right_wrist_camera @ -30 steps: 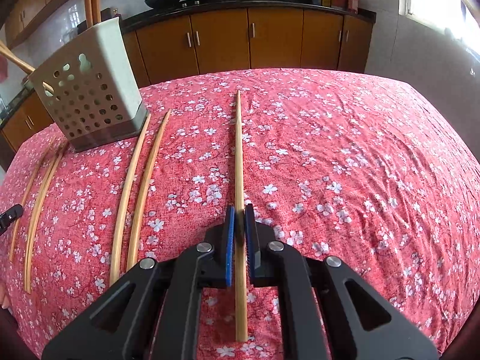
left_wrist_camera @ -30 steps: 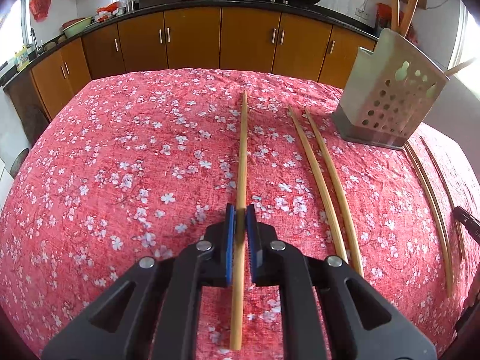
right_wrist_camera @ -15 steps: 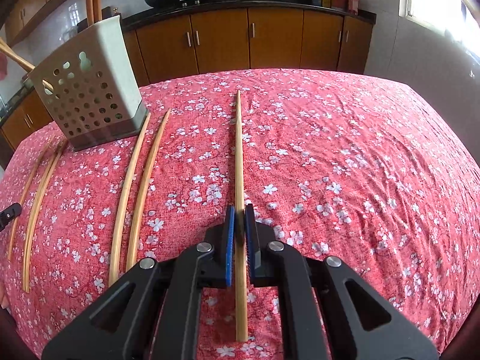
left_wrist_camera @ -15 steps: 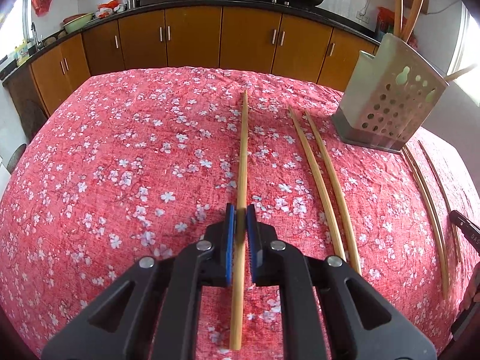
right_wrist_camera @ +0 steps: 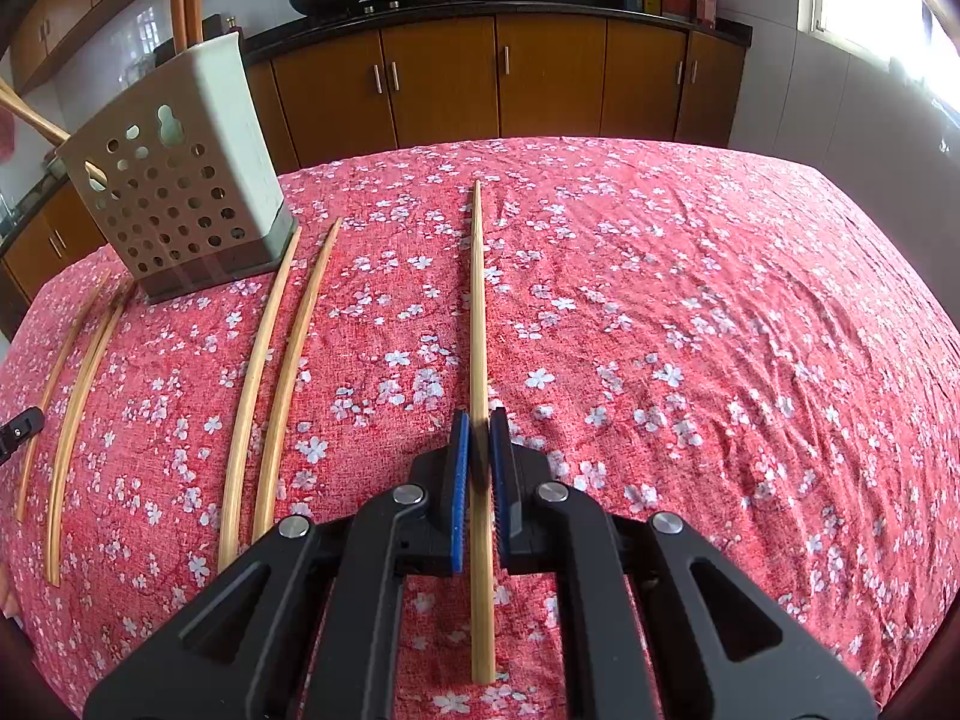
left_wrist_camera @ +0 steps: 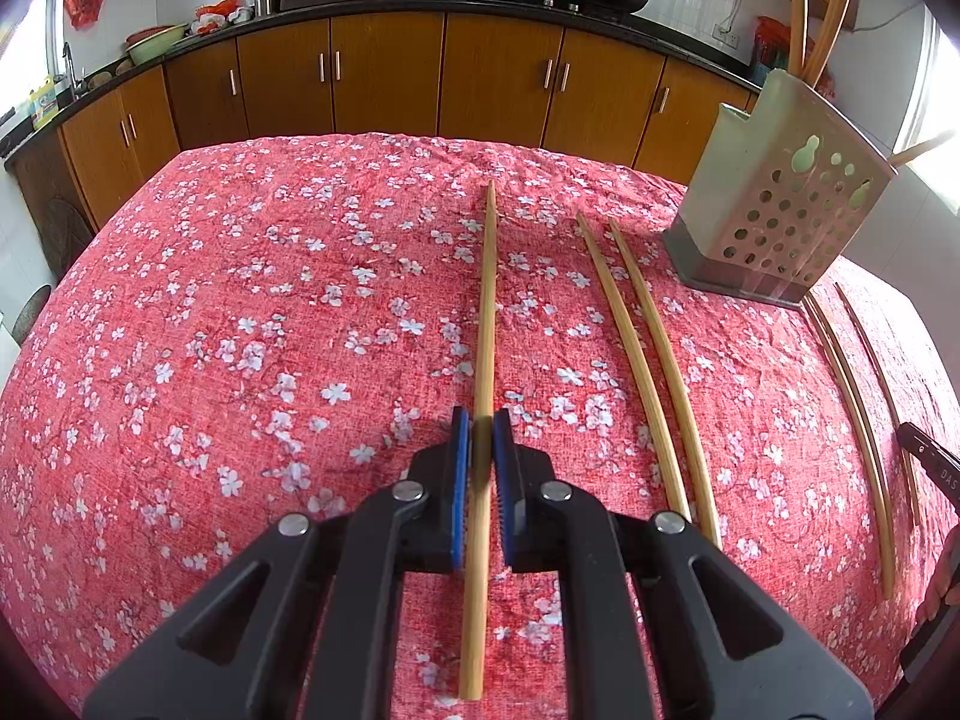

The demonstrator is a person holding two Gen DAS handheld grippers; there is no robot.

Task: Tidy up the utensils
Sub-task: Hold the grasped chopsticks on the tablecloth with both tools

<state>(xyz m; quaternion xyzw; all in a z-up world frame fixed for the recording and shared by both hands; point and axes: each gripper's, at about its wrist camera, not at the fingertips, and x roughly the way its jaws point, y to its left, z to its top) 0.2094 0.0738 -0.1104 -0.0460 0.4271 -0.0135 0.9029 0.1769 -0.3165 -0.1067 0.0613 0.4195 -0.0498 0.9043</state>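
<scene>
Left wrist view, my left fingers [left_wrist_camera: 481, 441] closed on a long pale bamboo chopstick [left_wrist_camera: 487, 312] at frame centre, perforated grey plastic utensil holder [left_wrist_camera: 780, 204] upper right on the red floral tabletop [left_wrist_camera: 240, 300], right wrist view, my right fingers [right_wrist_camera: 478, 438] pinching another long bamboo chopstick [right_wrist_camera: 478, 300] at centre, holder [right_wrist_camera: 174, 180] upper left.

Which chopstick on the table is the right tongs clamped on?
The lone straight chopstick, pinched in the right tongs. The pair of chopsticks beside the holder lies loose on the tablecloth.
</scene>
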